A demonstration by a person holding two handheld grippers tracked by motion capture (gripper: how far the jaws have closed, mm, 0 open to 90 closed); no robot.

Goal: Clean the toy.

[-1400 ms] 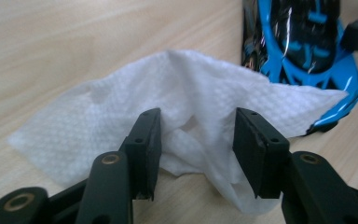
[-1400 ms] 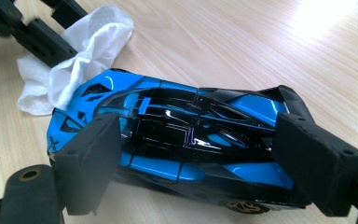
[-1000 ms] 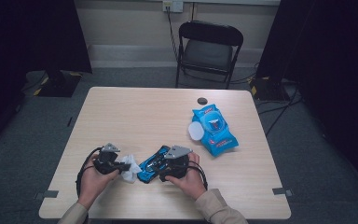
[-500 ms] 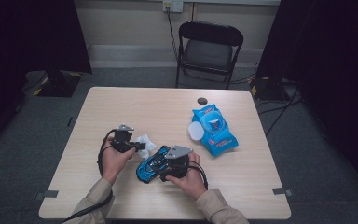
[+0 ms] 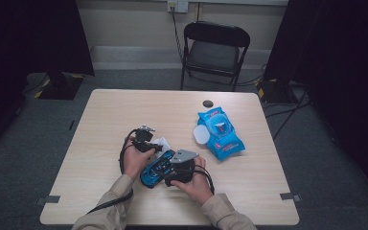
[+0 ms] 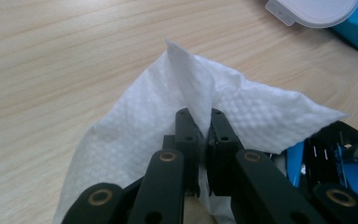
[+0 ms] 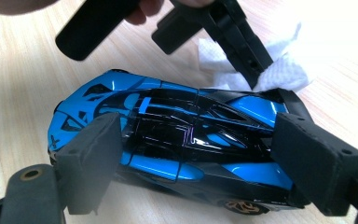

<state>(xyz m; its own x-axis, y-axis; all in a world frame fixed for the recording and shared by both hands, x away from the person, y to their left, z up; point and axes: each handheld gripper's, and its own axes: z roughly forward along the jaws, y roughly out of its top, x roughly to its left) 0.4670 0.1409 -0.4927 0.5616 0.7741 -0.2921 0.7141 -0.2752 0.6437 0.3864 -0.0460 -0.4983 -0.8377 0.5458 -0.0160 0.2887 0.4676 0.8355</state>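
Observation:
A blue and black toy car (image 7: 182, 135) lies on the wooden table (image 5: 124, 110), near its front edge. My right gripper (image 7: 200, 163) is shut on it, one pad against each side of the car (image 5: 154, 170). My left gripper (image 6: 201, 121) is shut on a fold of a white wet wipe (image 6: 242, 112). The wipe (image 7: 284, 74) rests against the car's far end, with the left gripper (image 7: 256, 70) angled down from above. In the high view the left gripper (image 5: 157, 146) sits just behind the car, and the wipe (image 5: 163, 142) shows beside it.
A blue pack of wipes (image 5: 223, 135) with its white lid (image 5: 201, 135) flipped open lies to the right of the hands. A small dark round object (image 5: 207, 103) sits near the table's far edge. A folding chair (image 5: 215, 48) stands beyond the table.
My left hand has carried the wipe from the left of the car, rightward and away from the front edge, up to the car's far end. The right gripper and the car have stayed put.

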